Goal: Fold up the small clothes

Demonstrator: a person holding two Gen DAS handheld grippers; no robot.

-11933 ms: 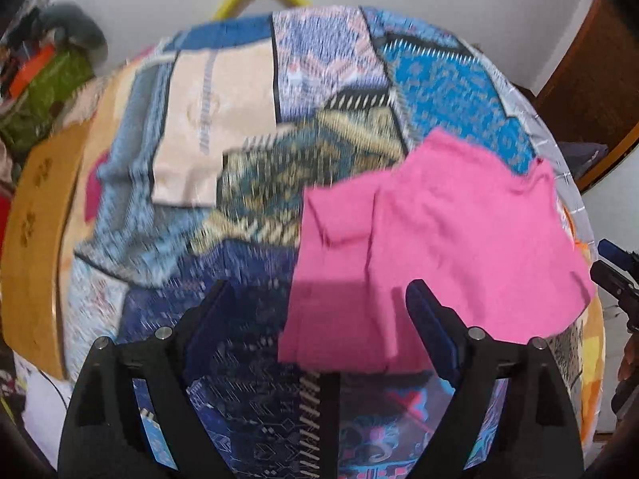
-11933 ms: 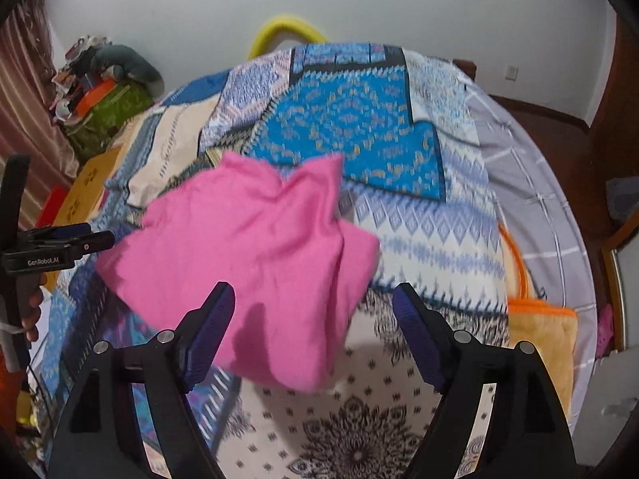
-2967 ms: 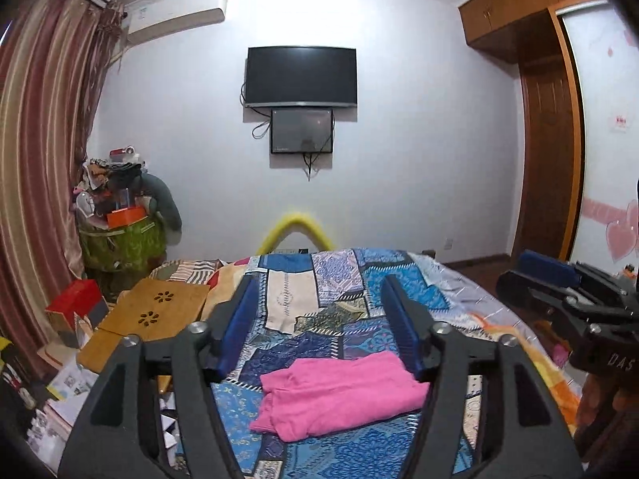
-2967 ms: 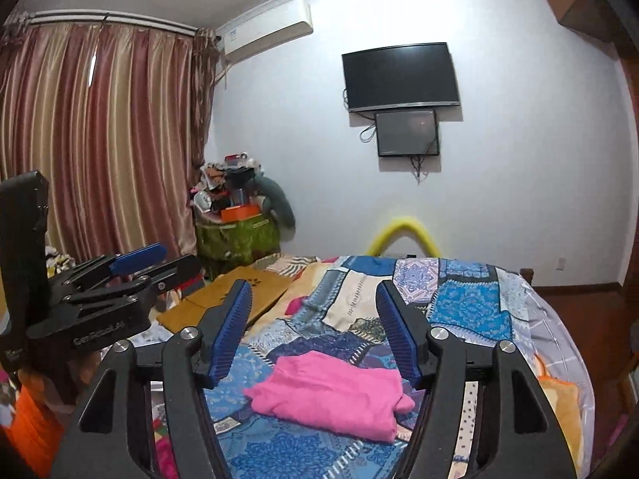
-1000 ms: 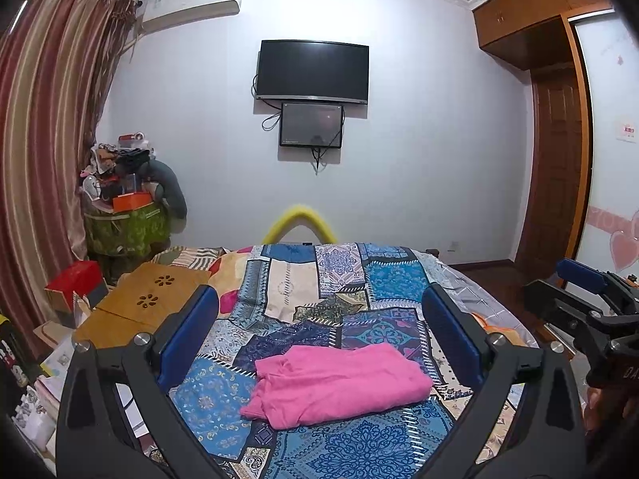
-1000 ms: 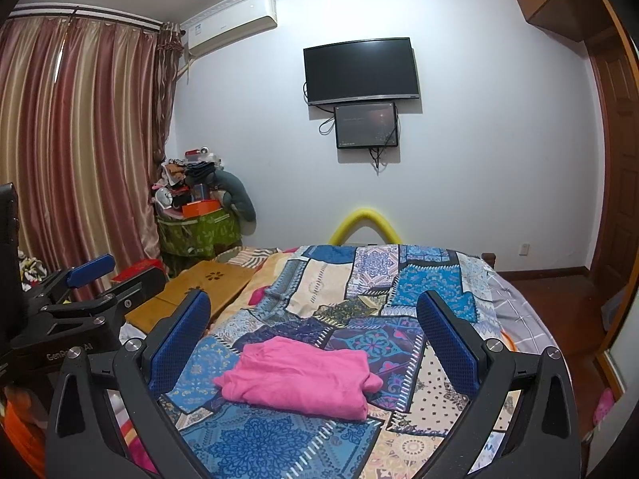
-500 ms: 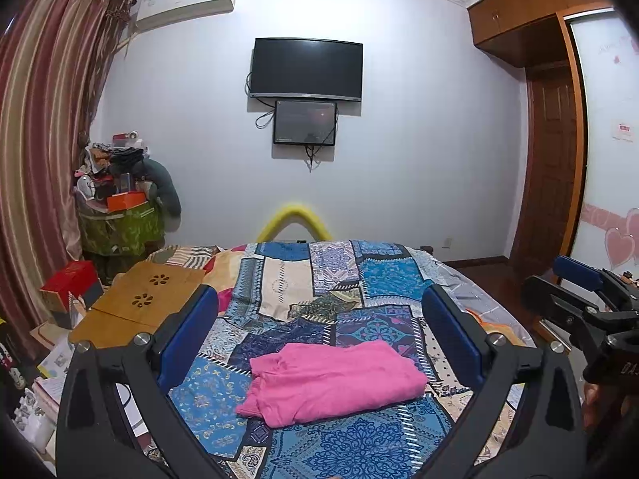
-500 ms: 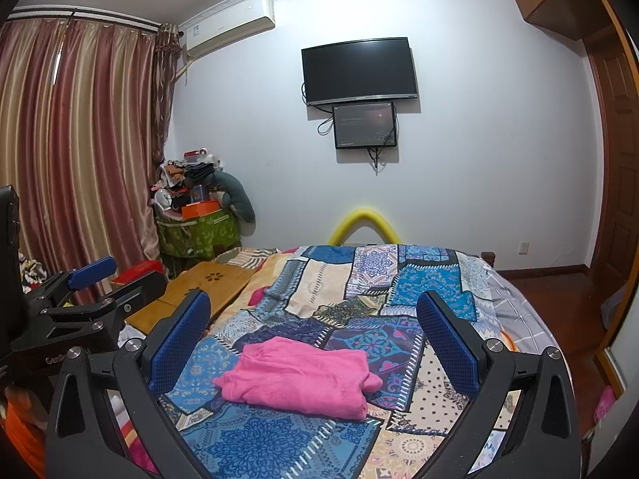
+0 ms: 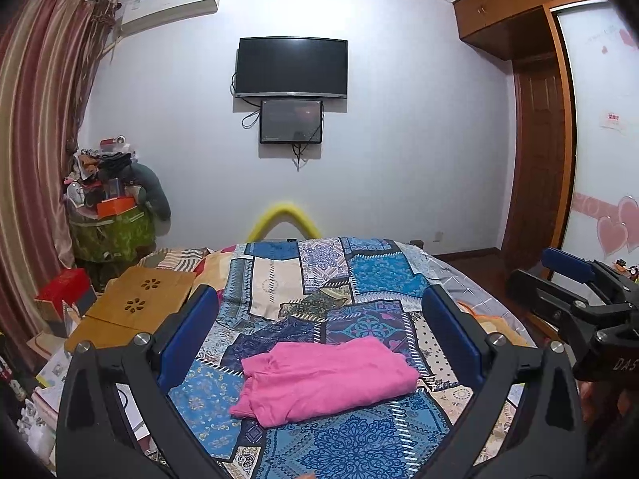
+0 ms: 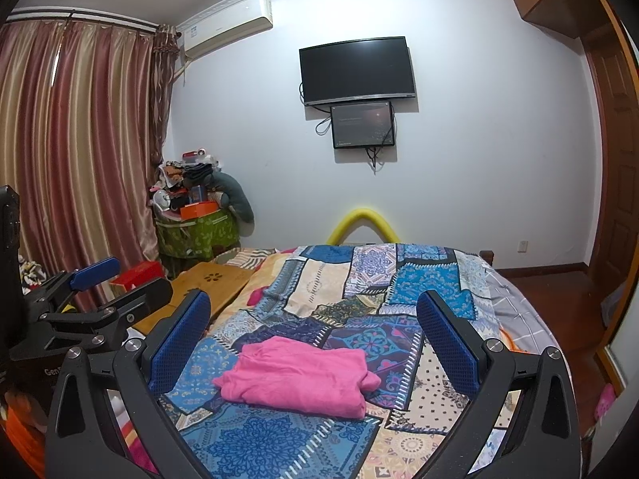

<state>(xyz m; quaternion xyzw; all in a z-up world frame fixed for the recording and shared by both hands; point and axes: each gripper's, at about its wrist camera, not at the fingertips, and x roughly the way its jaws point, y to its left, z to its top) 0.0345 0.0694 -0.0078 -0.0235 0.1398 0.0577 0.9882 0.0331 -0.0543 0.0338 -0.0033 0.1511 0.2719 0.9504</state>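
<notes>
A pink garment (image 9: 325, 379) lies folded into a flat rectangle on the patchwork bedspread (image 9: 371, 275); it also shows in the right wrist view (image 10: 299, 375). My left gripper (image 9: 319, 339) is open and empty, held up and back from the bed with the garment framed between its blue pads. My right gripper (image 10: 313, 343) is also open and empty, likewise raised above the near end of the bed. Each gripper shows at the edge of the other's view: the right gripper (image 9: 575, 291) at the right, the left gripper (image 10: 96, 291) at the left.
A wooden lap table (image 9: 131, 307) lies at the bed's left edge, with a red box (image 9: 60, 287) beside it. A cluttered green basket (image 10: 195, 231) stands in the corner by the curtains (image 10: 76, 159). A TV (image 9: 291, 66) hangs on the far wall. An orange cloth (image 10: 505, 337) lies at the bed's right.
Over the last second almost nothing has moved; both grippers stay open and raised. Earlier the pink garment was spread out close under the grippers; now it lies folded on the bed.
</notes>
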